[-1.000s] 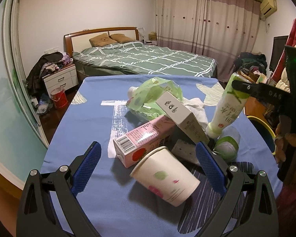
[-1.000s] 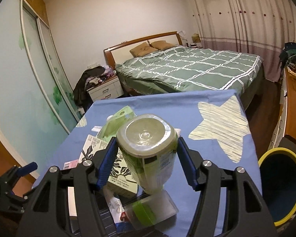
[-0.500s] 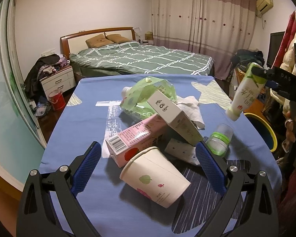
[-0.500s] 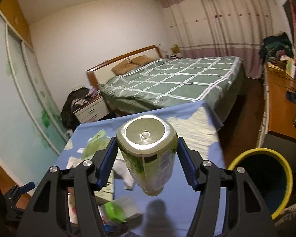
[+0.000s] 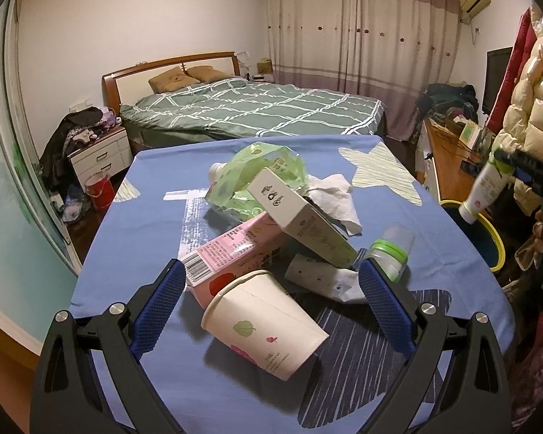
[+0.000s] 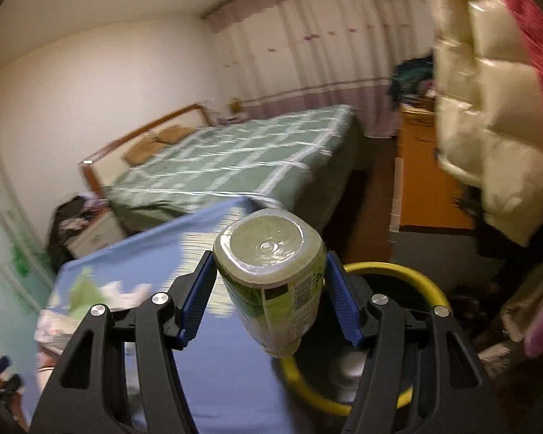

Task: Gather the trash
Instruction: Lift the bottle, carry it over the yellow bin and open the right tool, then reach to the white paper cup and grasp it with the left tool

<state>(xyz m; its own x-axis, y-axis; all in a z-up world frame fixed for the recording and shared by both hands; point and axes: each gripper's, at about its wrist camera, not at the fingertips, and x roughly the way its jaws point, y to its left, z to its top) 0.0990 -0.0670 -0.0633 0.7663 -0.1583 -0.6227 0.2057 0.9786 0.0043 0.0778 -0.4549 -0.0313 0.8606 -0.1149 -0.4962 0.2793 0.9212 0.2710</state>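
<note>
my right gripper point(image 6: 269, 300) is clamped on a green-labelled plastic bottle point(image 6: 275, 282), cap end down, base toward the camera, both blue pads pressed to its sides. it hangs past the table's edge, over the yellow-rimmed trash bin point(image 6: 391, 271); in the left wrist view the bottle point(image 5: 483, 190) sits above the bin's rim point(image 5: 488, 224). right view is blurred, so what lies inside the bin can't be made out. my left gripper point(image 5: 271, 293) is released, jaws wide, nothing pinched, low over the blue tablecloth point(image 5: 144, 235) with a paper cup point(image 5: 264, 322) lying on its side between the fingers, not touching the pads. behind the cup is the pile: one pink carton point(image 5: 231, 253), one white-and-green box point(image 5: 300, 224) leaning across it, one green plastic bag point(image 5: 257, 177), one crumpled white tissue point(image 5: 338, 199), one small clear bottle with a green cap point(image 5: 391, 249) on its side, one flattened white wrapper point(image 5: 322, 278) under the box. count: two bottles, one cup, one carton, one box, one bag, one tissue, one wrapper, one bin. nothing sits between the held bottle and the bin. around: a bed point(image 5: 249, 112) with green checked cover behind the table, a white nightstand point(image 5: 101, 155) left, a cream puffy jacket point(image 6: 488, 108) hanging close on the right above the bin, a wooden desk point(image 6: 423, 181) beyond it.
</note>
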